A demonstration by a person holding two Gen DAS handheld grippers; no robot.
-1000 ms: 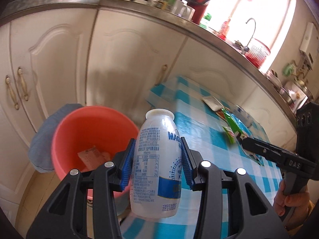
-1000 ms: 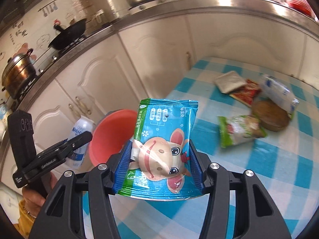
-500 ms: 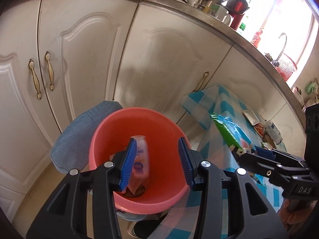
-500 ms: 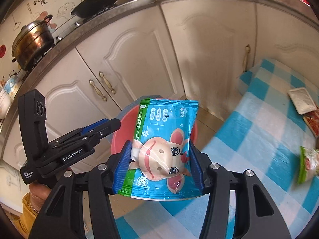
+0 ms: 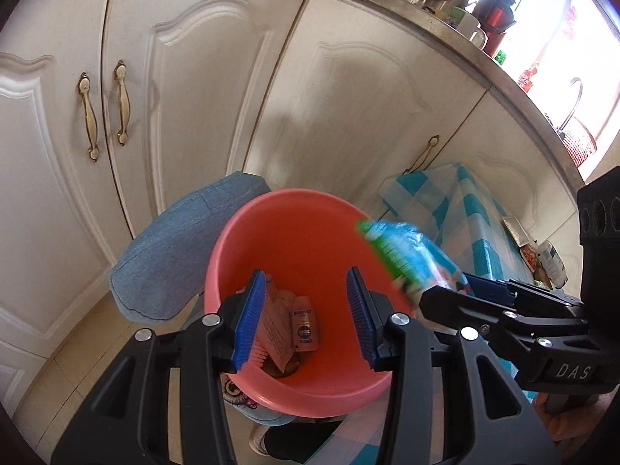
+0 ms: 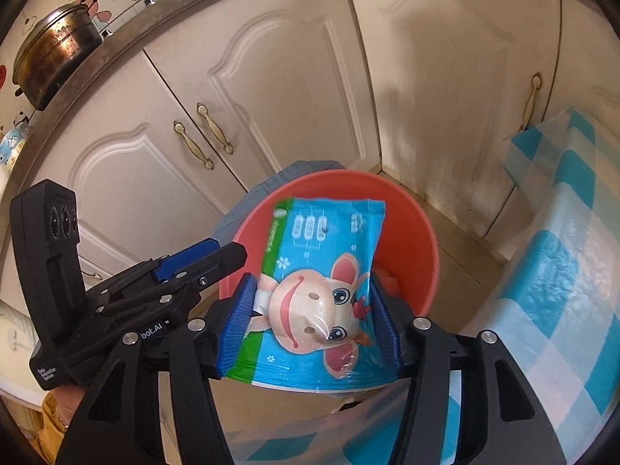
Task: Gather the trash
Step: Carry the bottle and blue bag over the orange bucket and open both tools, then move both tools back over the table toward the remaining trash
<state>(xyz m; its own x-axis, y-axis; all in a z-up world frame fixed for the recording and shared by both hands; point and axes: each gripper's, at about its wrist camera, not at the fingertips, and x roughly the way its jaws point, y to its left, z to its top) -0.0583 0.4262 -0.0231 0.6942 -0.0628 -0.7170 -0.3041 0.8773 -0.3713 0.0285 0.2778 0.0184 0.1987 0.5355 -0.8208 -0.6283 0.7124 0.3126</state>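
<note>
Binning trash, partway done

Holding scraps already, the bucket [image 5: 248, 240] sits beside the surface [image 6: 562, 271], which still carries litter. The right hand-held gripper [image 6: 310, 321] clamps a packet [image 6: 321, 271] above it; the left hand-held gripper [image 5: 306, 317] gapes empty.

I see cream cabinet doors [image 5: 201, 89] filling 12 o'clock, steel counter edge [image 5: 484, 62] above, bright window [image 5: 581, 19] at 2, checked tablecloth [image 6: 562, 271] at 3, beige floor tiles [image 5: 58, 368] at 8.

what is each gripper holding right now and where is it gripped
Left gripper: nothing, open over the red bucket. Right gripper: blue wet-wipes pack, pinched across its lower side edges.
</note>
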